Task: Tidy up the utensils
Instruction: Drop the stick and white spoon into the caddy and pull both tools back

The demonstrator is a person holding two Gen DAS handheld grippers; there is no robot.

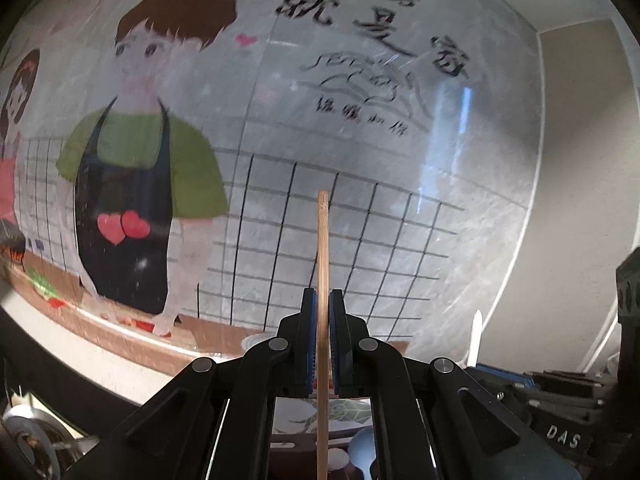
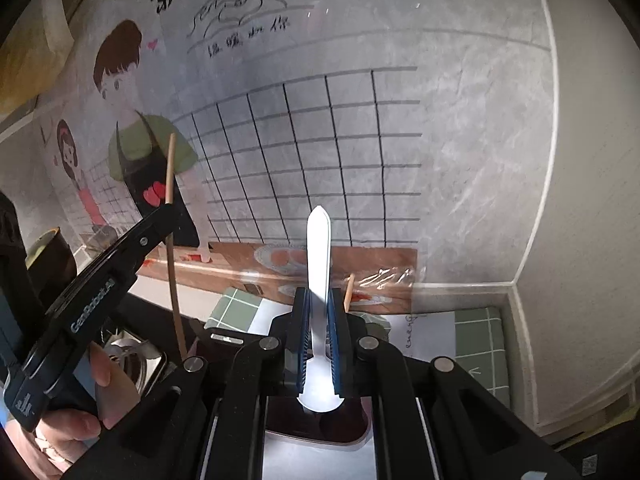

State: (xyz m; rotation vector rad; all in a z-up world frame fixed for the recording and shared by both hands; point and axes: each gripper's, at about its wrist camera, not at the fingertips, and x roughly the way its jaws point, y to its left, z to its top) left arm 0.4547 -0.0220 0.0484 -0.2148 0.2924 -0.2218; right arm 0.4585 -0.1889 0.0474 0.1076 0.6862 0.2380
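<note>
My left gripper (image 1: pixel 323 300) is shut on a wooden chopstick (image 1: pixel 322 248) that stands upright, its end pointing up in front of the wall. In the right wrist view the left gripper (image 2: pixel 167 206) shows at the left with the same chopstick (image 2: pixel 170 168) through it. My right gripper (image 2: pixel 319 300) is shut on a white spoon (image 2: pixel 319 248) by its handle, the handle tip up and the bowl end low between the fingers. The spoon's handle tip also shows at the right of the left wrist view (image 1: pixel 475 336). A second chopstick (image 2: pixel 349 292) pokes up behind my right finger.
A cartoon wall sticker (image 1: pixel 132 152) covers the grey wall ahead. Below are a green checked cloth (image 2: pixel 480 344), a white paper sheet (image 2: pixel 424 336), a dark tray (image 2: pixel 320 428), a blue spoon (image 1: pixel 362 454), a metal sink drain (image 2: pixel 128 356) and a dark cup (image 2: pixel 52 256).
</note>
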